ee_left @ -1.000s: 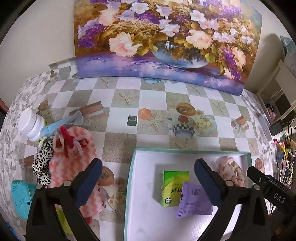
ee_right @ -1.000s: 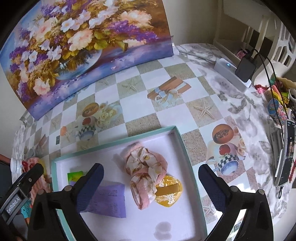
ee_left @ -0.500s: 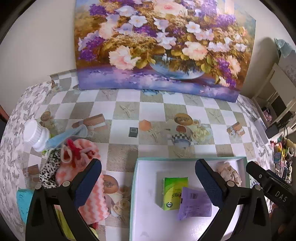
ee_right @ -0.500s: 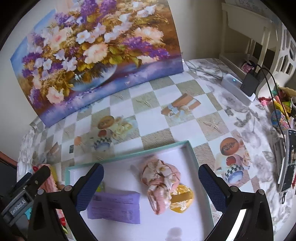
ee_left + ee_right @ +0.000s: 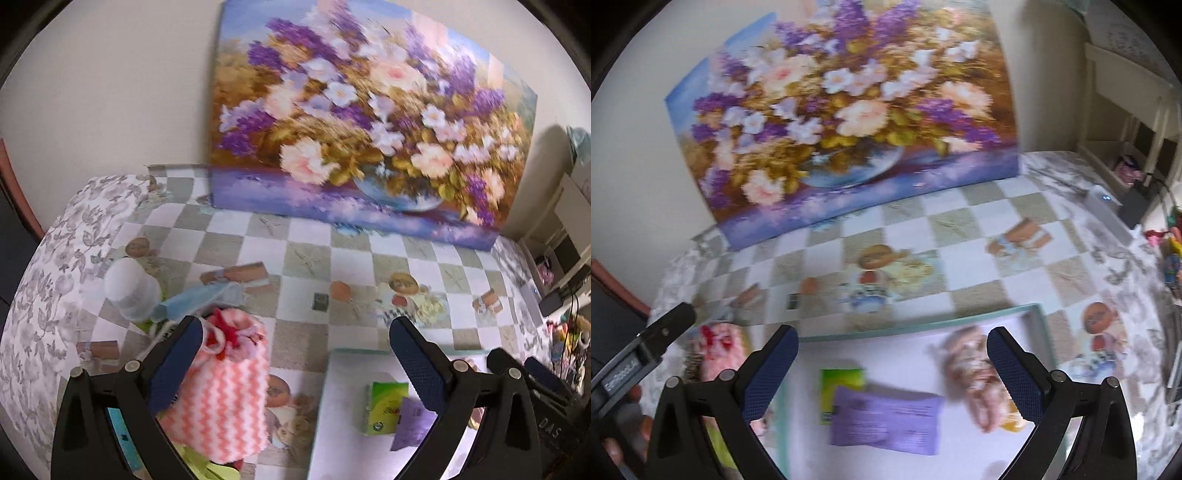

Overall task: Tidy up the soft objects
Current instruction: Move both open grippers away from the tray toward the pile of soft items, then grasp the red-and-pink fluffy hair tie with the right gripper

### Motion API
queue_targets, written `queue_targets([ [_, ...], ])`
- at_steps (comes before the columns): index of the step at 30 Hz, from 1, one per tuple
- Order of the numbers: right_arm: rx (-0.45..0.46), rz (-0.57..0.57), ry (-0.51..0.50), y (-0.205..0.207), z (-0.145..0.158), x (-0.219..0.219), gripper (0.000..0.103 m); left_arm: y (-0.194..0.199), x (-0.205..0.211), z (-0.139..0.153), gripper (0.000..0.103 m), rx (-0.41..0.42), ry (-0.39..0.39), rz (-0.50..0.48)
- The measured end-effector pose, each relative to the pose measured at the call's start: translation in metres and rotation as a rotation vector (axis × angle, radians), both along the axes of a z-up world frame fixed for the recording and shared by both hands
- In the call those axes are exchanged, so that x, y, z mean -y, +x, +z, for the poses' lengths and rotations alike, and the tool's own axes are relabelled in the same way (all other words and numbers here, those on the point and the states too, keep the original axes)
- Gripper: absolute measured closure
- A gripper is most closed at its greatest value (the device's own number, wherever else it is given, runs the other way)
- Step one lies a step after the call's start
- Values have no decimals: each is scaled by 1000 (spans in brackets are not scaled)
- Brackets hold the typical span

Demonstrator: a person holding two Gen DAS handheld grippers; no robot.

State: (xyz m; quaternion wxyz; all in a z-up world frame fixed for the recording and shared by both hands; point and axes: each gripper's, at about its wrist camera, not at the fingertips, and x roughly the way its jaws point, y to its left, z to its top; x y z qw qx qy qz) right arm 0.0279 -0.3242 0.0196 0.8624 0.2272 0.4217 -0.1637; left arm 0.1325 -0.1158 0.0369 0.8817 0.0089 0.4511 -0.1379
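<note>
While my left hand-held gripper point(image 5: 295, 363) hangs wide open and empty, the pink zigzag pouch point(image 5: 225, 384) lies beside its left finger. The right hand-held gripper point(image 5: 892, 365), also wide open, is farther away, over the tray point(image 5: 1043, 332).

The right wrist view was motion-blurred, smearing the purple packet's point(image 5: 886, 421) print beyond reading. The left gripper's near finger point(image 5: 173, 365) hid part of the pink zigzag pouch point(image 5: 225, 391). The tray point(image 5: 321, 406) ran off the near edge.
</note>
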Motion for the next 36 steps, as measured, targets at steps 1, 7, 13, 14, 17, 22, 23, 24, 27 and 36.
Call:
queue_targets([
  [1, 10, 8, 6, 3, 1, -5, 0, 1, -6, 2, 2, 13, -10, 14],
  [7, 23, 57, 2, 19, 2, -32, 0, 10, -43, 11, 2, 33, -53, 70],
  [13, -3, 75, -20, 36, 0, -59, 0, 22, -87, 16, 1, 19, -92, 133],
  [14, -5, 82, -16, 39, 0, -64, 0, 24, -94, 17, 1, 23, -90, 150],
  [17, -28, 104, -32, 49, 1, -82, 0, 27, -110, 19, 1, 16, -91, 170],
  [22, -36, 157, -17, 61, -2, -106, 0, 33, -126, 17, 1, -6, -42, 183],
  [23, -38, 165, -8, 63, -4, -110, 0, 33, -127, 15, 1, -16, -24, 186],
  [24, -42, 176, 2, 66, -7, -115, 0, 34, -129, 13, 1, -27, -6, 188],
  [27, -58, 206, 16, 75, -16, -128, 0, 37, -132, 1, 1, -80, 22, 193],
  [36, -76, 241, 12, 90, -38, -151, 0, 47, -135, -36, 1, -222, 61, 230],
])
